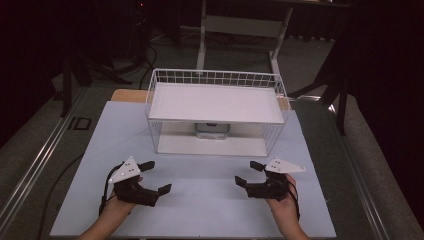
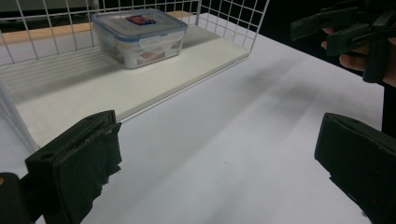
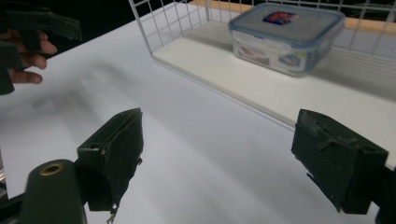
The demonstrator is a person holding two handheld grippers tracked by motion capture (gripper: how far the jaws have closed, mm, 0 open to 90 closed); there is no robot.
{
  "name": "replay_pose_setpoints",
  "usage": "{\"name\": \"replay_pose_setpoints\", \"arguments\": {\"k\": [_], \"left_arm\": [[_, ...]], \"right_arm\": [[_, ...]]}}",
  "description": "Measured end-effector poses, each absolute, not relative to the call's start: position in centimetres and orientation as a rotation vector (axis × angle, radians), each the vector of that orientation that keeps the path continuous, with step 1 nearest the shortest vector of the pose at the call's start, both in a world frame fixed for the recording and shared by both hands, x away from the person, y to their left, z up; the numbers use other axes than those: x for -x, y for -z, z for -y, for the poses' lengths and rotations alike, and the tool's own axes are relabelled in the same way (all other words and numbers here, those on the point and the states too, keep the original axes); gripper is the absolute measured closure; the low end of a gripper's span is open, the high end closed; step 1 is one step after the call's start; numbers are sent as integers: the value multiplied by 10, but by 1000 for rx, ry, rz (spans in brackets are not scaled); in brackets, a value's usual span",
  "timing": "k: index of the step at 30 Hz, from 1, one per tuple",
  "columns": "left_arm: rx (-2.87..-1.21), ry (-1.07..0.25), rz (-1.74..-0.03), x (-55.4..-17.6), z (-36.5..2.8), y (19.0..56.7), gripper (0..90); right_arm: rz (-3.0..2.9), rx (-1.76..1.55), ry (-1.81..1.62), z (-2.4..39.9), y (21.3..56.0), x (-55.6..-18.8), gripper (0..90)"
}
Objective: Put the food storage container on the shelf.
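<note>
A white wire shelf rack [image 1: 216,102] stands at the back middle of the table. On its lower board sits a clear plastic food box with a blue-rimmed lid [image 1: 212,130] [image 2: 139,37] [image 3: 286,37]. My left gripper [image 1: 155,177] [image 2: 217,161] rests open near the front left, jaws wide and empty, aimed toward the rack. My right gripper [image 1: 248,173] [image 3: 233,156] sits open at the front right, also empty. Each is held in a hand, well short of the box.
The white table [image 1: 200,200] has bare room between the grippers and the rack. The rack's top shelf [image 1: 215,100] overhangs the box. Wire walls [image 2: 224,18] close the rack's sides and back. Dark floor and a desk frame [image 1: 240,30] lie beyond.
</note>
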State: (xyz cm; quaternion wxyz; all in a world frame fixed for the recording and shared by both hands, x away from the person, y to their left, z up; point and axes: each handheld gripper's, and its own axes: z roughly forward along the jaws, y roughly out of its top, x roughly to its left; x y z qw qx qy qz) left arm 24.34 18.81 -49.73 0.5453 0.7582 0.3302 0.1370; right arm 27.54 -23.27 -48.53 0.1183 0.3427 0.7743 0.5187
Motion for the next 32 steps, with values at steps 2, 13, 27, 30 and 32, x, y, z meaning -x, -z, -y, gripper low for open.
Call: {"name": "replay_pose_setpoints", "arguments": {"k": [2, 13, 27, 30, 32], "left_arm": [[-1796, -326, -776, -243, -190, 498, 11], [-1784, -328, -794, -246, -196, 508, 11], [-1774, -310, -801, -246, -193, 517, 11], [-1784, -314, -794, -245, -192, 517, 11], [-1783, -310, -796, -246, -191, 516, 11]], "right_arm": [[-2268, -998, -1504, 239, 486, -274, 166], [-2293, -1017, -1475, 272, 495, -267, 173], [-2326, -1061, -1385, 283, 512, -276, 172], [-2334, -1059, -1378, 283, 513, -277, 172], [-2333, -1060, -1388, 283, 512, -277, 172]]}}
